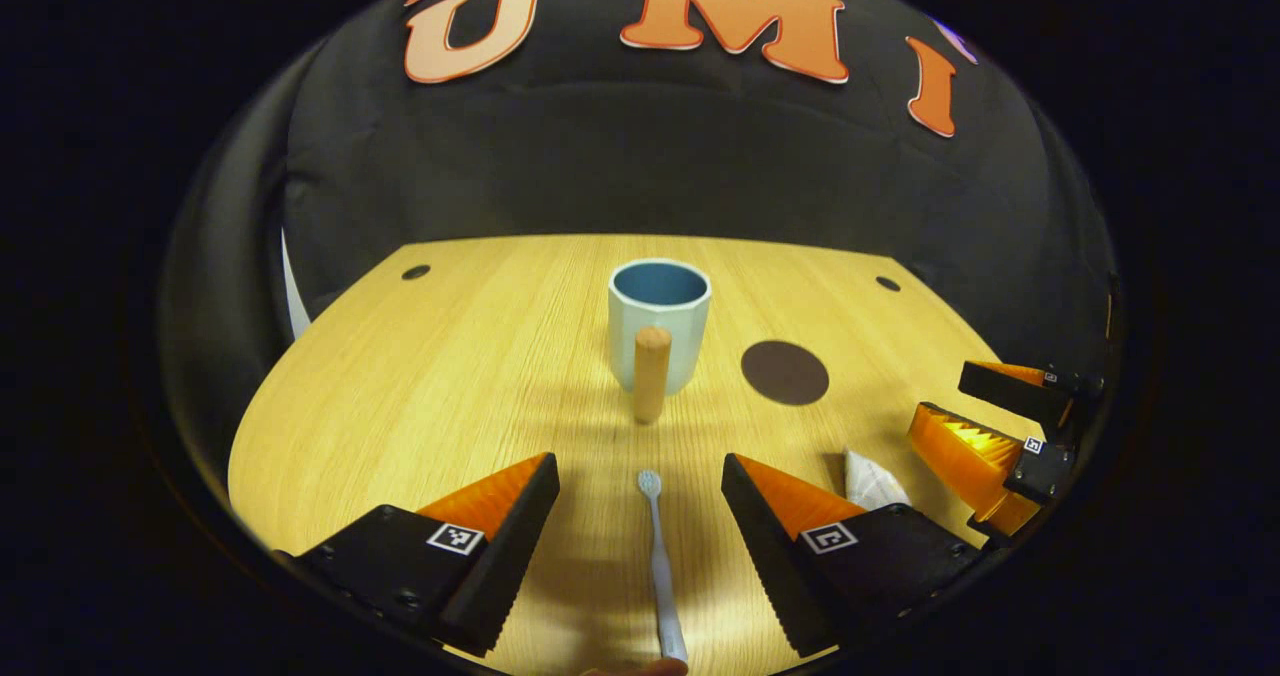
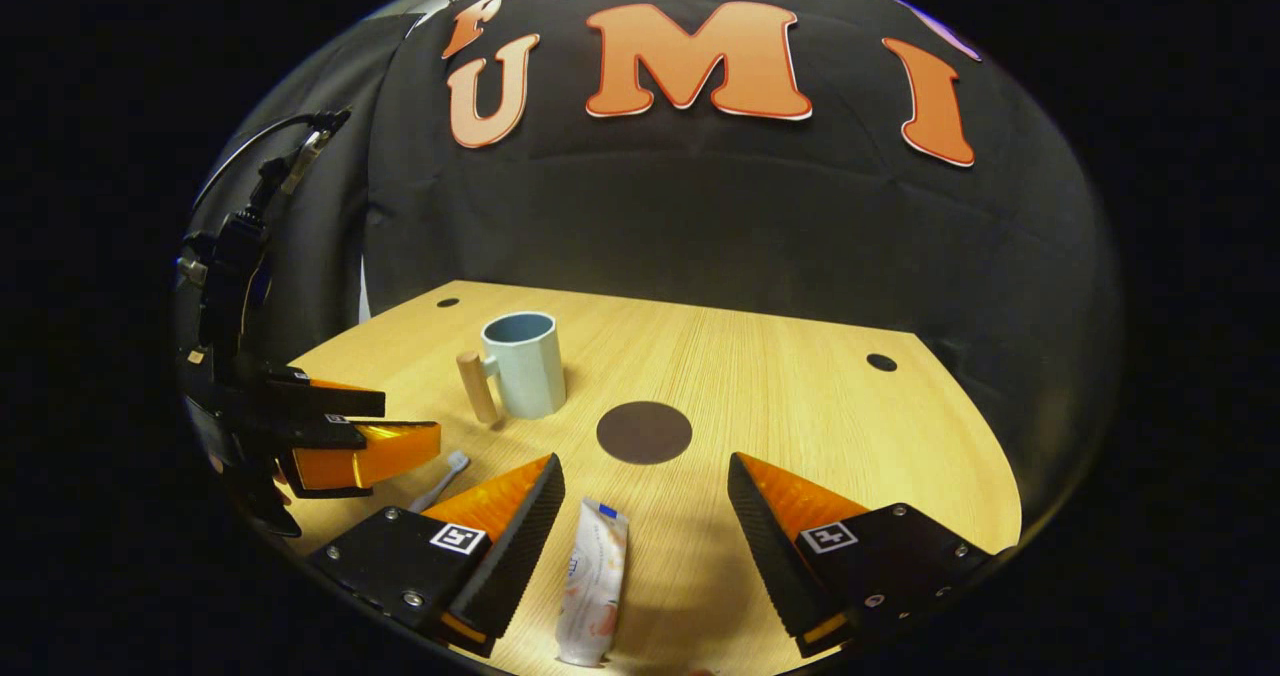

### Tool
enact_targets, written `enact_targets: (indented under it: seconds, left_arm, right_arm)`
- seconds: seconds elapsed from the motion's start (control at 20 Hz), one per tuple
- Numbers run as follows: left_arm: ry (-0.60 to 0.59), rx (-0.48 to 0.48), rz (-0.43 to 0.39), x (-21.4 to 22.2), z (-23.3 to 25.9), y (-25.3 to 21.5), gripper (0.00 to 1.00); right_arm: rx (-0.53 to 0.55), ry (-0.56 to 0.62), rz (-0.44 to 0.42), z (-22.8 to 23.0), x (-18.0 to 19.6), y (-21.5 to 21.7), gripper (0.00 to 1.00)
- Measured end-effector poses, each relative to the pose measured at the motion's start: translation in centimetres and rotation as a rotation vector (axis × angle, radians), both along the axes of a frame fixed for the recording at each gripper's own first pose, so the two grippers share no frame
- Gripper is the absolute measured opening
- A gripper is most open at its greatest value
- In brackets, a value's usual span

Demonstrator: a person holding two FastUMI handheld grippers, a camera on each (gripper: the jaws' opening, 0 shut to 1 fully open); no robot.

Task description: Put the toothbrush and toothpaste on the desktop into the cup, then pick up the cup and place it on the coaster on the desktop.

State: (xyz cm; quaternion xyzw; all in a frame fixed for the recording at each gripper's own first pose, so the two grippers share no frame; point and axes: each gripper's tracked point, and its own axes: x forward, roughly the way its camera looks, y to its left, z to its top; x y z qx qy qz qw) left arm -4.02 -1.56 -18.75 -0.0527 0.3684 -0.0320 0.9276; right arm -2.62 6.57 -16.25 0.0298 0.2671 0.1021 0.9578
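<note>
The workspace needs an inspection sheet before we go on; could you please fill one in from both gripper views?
Surface: wooden desktop with small dark holes near its corners.
Job's things: toothbrush lies flat between the left gripper's open fingers; toothpaste lies flat between the right gripper's open fingers; blue cup upright, empty, wooden handle toward the left gripper; dark round coaster bare, beside the cup.
Clutter: nothing seen.
Grippers: left gripper open, low over the toothbrush; right gripper open, low over the toothpaste.
Cables: one black cable above the left gripper's mount.
Surroundings: black cloth wall.
</note>
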Motion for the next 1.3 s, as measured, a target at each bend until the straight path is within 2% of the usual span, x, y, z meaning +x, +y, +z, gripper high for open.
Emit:
enact_targets:
  seconds: [0.15,0.35,0.55,0.6,0.75,0.85,0.9,0.95,1.05,1.1,1.15,1.25,1.3]
  left_arm:
    - [0.089,-0.045,0.001,-1.3,-1.8,-0.6,0.98]
    - [0.182,-0.044,-0.005,-2.4,-4.5,-1.3,0.98]
    - [0.225,-0.016,0.004,-3.2,-5.3,-1.3,0.96]
    - [0.229,0.004,0.011,-3.3,-5.3,-1.1,0.87]
    - [0.244,0.02,0.036,-3.8,-5.3,-0.8,0.77]
    - [0.256,0.022,0.064,-3.7,-5.4,-0.6,0.59]
    - [0.256,0.02,0.07,-3.7,-5.2,-0.7,0.46]
    - [0.26,0.018,0.071,-3.7,-5.2,-0.8,0.45]
    - [0.257,0.022,0.04,-3.8,-4.9,-1.4,0.34]
    - [0.249,0.03,0.03,-3.6,-4.8,-1.4,0.33]
    - [0.237,0.022,0.014,-3.4,-4.7,-1.7,0.33]
    - [0.225,0.019,-0.001,-3.6,-4.5,-1.9,0.13]
    - [0.217,0.016,-0.007,-3.5,-4.5,-2.1,0.13]
  right_arm:
    - [-0.017,0.059,0.03,-2.1,-0.8,1.1,0.96]
    - [-0.024,0.139,0.059,-5.0,-2.0,2.5,0.95]
    - [-0.03,0.203,0.057,-6.7,-2.8,3.0,0.82]
    - [-0.035,0.215,0.057,-7.1,-3.0,3.1,0.8]
    - [-0.008,0.246,0.077,-7.8,-4.1,4.2,0.69]
    - [-0.029,0.261,0.067,-8.5,-4.4,4.1,0.62]
    - [-0.028,0.246,0.06,-8.0,-4.1,4.0,0.6]
    - [-0.018,0.26,0.059,-8.1,-4.5,4.2,0.52]
    - [-0.011,0.258,0.056,-8.2,-4.4,4.4,0.45]
    - [-0.009,0.251,0.053,-8.2,-4.4,4.6,0.45]
    - [0.0,0.251,0.047,-8.2,-4.4,4.8,0.39]
    - [0.036,0.253,0.037,-8.3,-4.4,4.9,0.18]
    - [0.051,0.253,0.033,-8.3,-4.5,4.8,0.17]
